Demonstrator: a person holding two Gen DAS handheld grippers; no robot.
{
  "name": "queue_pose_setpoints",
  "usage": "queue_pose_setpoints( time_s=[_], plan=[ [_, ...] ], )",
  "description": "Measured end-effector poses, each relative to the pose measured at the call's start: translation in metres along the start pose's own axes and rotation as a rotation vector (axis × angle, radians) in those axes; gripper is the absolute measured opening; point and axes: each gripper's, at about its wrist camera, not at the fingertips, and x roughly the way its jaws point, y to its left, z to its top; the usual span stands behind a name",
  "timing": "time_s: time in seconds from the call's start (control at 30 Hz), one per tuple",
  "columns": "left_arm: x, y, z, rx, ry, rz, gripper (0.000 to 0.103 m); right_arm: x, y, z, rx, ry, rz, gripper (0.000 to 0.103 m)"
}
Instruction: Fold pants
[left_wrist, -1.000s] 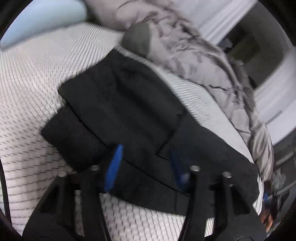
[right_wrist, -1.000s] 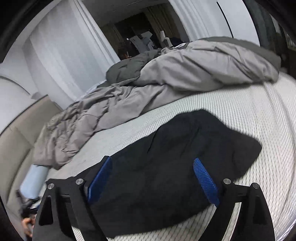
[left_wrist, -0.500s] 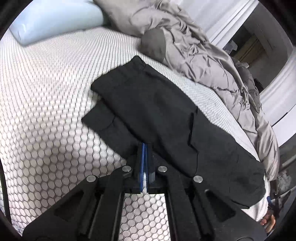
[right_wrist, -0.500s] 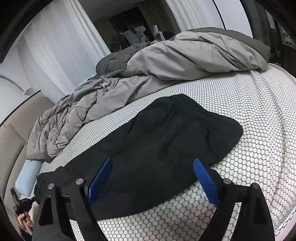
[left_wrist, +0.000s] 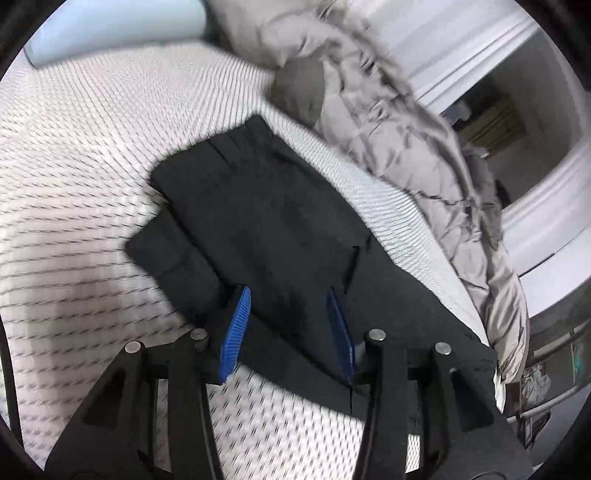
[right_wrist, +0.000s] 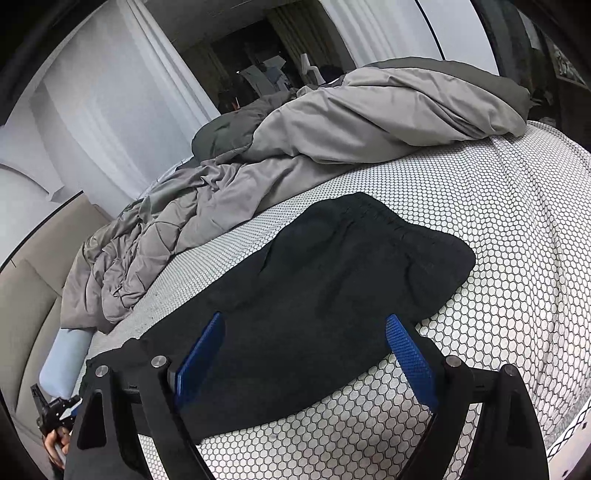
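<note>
Since half a second ago, left tongs (left_wrist: 288, 325) have just been opening from fully closed, and now stand part open over the near edge of the pants, nothing pinched between the blue pads; right tongs (right_wrist: 306, 354) unchanged, spread wide and empty above the waist end. Bed (right_wrist: 517, 258): honeycomb-patterned mattress cover, carrying all items. Duvet (right_wrist: 351, 125): grey, bunched along the far side of the bed, apart from the garment. Pants (left_wrist: 266, 214): black, lying flat on the bed, already laid leg over leg, the upper layer sitting slightly askew so that a strip of the lower leg shows along the near edge in the left wrist view; elastic waistband (right_wrist: 373, 206) at the end seen by the right wrist camera, hems at the other end. Pillow (left_wrist: 110, 26): pale blue, beyond the hem end. Status, as a judgement: lengthwise fold done, cross folds bringing hems toward the waistband not yet made, so roughly halfway; layers could want squaring first. Both tongs free, neither touching cloth as far as can be told.
</note>
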Motion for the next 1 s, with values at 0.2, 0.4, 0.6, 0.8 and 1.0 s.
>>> queue_pose_setpoints(
  time_s=[0.2, 0.4, 0.6, 0.8, 1.0],
  plan=[
    [0.022, -0.014, 0.011, 0.014, -0.036, 0.043, 0.0, 0.003, 0.002, -0.001, -0.005, 0.007, -0.008, 0.091],
    [-0.002, -0.015, -0.004, 0.097, -0.03, 0.11, 0.002, -0.003, -0.004, 0.0, 0.003, -0.003, -0.008, 0.091],
    [-0.018, 0.005, -0.008, -0.003, 0.0, 0.056, 0.025, -0.008, -0.005, -0.001, 0.006, 0.005, 0.004, 0.091],
    [-0.001, 0.023, -0.013, -0.087, 0.069, -0.028, 0.058, -0.02, -0.031, 0.003, 0.069, -0.004, -0.006, 0.091],
    [0.024, 0.024, 0.008, -0.155, -0.007, -0.053, 0.035, 0.006, -0.085, 0.003, 0.277, 0.099, 0.003, 0.091]
  ],
)
